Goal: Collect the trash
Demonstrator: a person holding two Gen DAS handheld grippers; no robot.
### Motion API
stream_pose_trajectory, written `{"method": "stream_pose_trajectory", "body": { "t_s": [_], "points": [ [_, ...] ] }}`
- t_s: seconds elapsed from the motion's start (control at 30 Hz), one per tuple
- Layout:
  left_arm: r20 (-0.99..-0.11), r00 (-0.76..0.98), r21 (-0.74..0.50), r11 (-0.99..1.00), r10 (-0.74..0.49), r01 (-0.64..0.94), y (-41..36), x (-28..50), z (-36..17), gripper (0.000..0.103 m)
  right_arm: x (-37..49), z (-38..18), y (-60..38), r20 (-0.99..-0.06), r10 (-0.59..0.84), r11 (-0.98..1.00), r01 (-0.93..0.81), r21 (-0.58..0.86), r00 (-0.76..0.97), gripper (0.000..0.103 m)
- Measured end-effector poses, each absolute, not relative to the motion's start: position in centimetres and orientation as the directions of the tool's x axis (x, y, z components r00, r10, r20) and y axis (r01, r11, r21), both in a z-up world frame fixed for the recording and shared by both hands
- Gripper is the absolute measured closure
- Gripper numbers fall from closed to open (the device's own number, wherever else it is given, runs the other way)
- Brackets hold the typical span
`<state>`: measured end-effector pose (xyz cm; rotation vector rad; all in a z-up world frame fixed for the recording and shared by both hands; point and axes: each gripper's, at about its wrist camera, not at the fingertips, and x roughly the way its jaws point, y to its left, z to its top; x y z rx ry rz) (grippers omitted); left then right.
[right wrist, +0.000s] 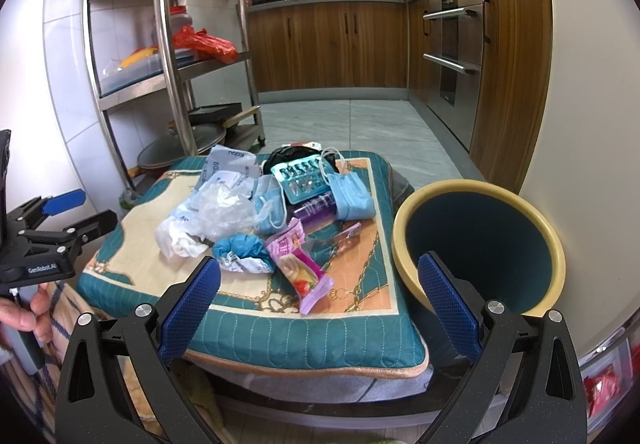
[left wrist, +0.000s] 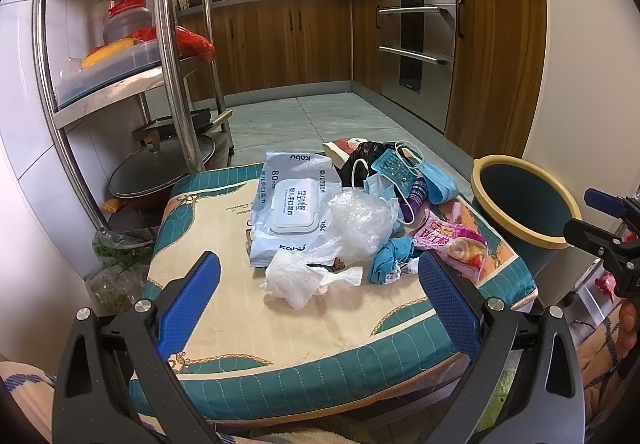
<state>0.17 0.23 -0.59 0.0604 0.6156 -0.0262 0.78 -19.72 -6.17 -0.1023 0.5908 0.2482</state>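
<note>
Blue-padded left claw (left wrist: 319,302) spread wide, empty, above teal-and-cream quilted cushion (left wrist: 224,328); right claw (right wrist: 319,302) likewise. Crumpled white tissue (left wrist: 298,278), pink snack wrapper (right wrist: 298,268) just beyond. Yellow-rimmed teal bin (right wrist: 404,244) beside cushion.

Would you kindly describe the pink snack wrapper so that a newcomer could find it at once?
Start at the teal-bordered cushion beside the yellow-rimmed bin. At the near edge of the trash pile, on the bin side, lies the pink snack wrapper. It is the only pink item there, printed and glossy, next to a crumpled blue glove.
</note>
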Motion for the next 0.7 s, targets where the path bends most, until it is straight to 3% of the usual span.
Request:
{"method": "stream_pose_trajectory", "body": {
  "t_s": [0.7],
  "points": [
    [-0.581,0.814,0.049,0.998,-0.006,0.042,0.37,0.2,-0.64,0.005,0.84,-6.31,-19.66,-0.563,0.203,0.965,-0.261,-0.022,0.801,0.005]
  ]
}}
